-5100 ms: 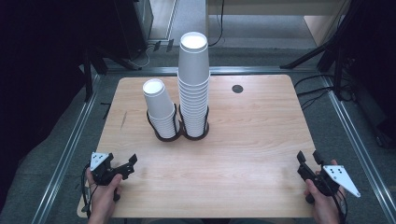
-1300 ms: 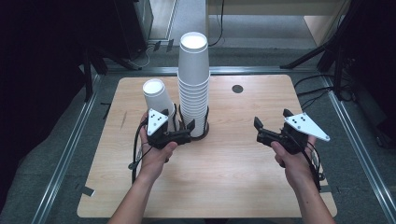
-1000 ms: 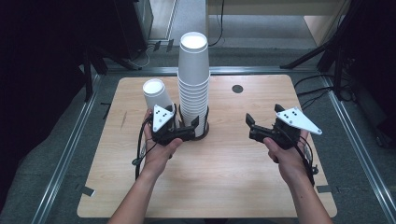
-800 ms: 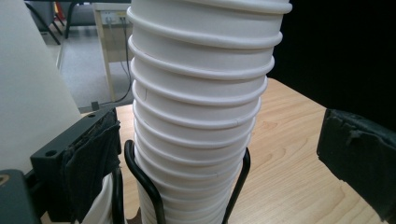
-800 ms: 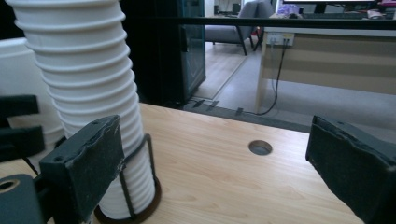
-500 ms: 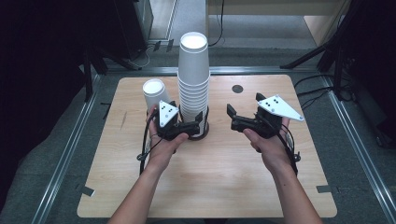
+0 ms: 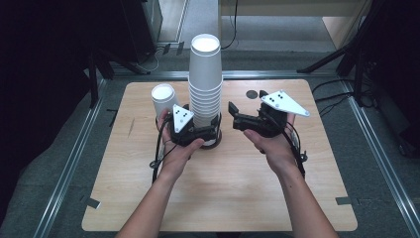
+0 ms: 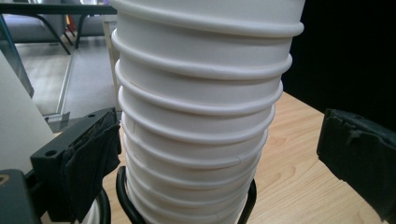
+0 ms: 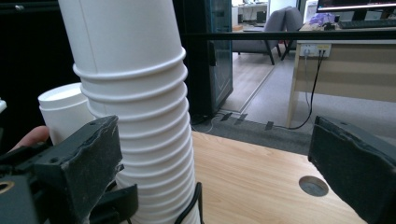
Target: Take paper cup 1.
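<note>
A tall stack of white paper cups [image 7: 205, 84] stands in a black wire holder [image 8: 122, 196] at the table's middle. A shorter stack [image 7: 165, 99] stands in the ring beside it on the left. My left gripper [image 7: 216, 132] is open around the tall stack's [image 8: 196, 116] base; one pad [image 8: 91, 158] sits close against the cups, the other stays well clear. My right gripper [image 7: 235, 117] hovers just right of the tall stack [image 9: 135, 116], pointing at it. Its jaws have just been opening wider, and nothing is between them.
The wooden table [image 7: 223, 188] has a round cable hole [image 7: 251, 93] behind the right gripper. Metal rails run along both table sides. Beyond the far edge are dark stands, cables, and an office desk [image 9: 345, 70].
My right gripper has moved left and slightly up, from the table's right side to close beside the tall stack. The left gripper has stayed at the stack's base.
</note>
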A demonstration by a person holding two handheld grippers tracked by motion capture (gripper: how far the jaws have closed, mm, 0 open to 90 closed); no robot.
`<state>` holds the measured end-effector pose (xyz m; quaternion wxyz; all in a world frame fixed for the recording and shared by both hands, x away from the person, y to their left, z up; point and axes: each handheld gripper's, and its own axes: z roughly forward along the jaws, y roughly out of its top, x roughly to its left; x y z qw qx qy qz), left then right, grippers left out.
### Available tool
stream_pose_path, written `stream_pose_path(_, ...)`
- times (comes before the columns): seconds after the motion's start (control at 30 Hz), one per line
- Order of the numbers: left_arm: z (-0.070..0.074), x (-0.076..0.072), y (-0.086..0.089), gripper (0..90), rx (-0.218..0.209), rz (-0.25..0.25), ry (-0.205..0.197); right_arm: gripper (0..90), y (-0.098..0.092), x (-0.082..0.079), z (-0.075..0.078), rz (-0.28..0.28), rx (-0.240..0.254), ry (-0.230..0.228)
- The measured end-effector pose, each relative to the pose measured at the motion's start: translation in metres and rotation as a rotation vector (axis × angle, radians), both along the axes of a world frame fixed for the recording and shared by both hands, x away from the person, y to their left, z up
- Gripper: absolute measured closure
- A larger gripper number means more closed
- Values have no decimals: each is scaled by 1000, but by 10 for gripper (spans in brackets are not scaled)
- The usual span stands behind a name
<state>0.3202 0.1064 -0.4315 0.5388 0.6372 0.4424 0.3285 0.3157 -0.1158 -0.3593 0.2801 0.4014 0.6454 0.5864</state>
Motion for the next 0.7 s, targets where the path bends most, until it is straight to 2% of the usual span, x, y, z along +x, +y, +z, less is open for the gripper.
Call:
stream_pose_path(0.23, -1, 2, -3, 0, -10, 4, -11, 29, 12, 5, 11, 16, 3, -12)
stream_pose_path(0.37, -2, 3, -4, 0, -2, 13, -18, 29, 19, 7, 18, 27, 3, -23)
stream_pose_path(0.43, -3, 3, -5, 0, 14, 25, -42, 29, 22, 8, 20, 32, 2, -25)
stream_pose_path(0.5, -3, 4, -6, 0, 19, 30, -47, 29, 27, 8, 23, 39, 0, -32)
stream_pose_path(0.7, -4, 7, -6, 0, -9, 33, -49, 29, 42, 11, 34, 75, 6, -39)
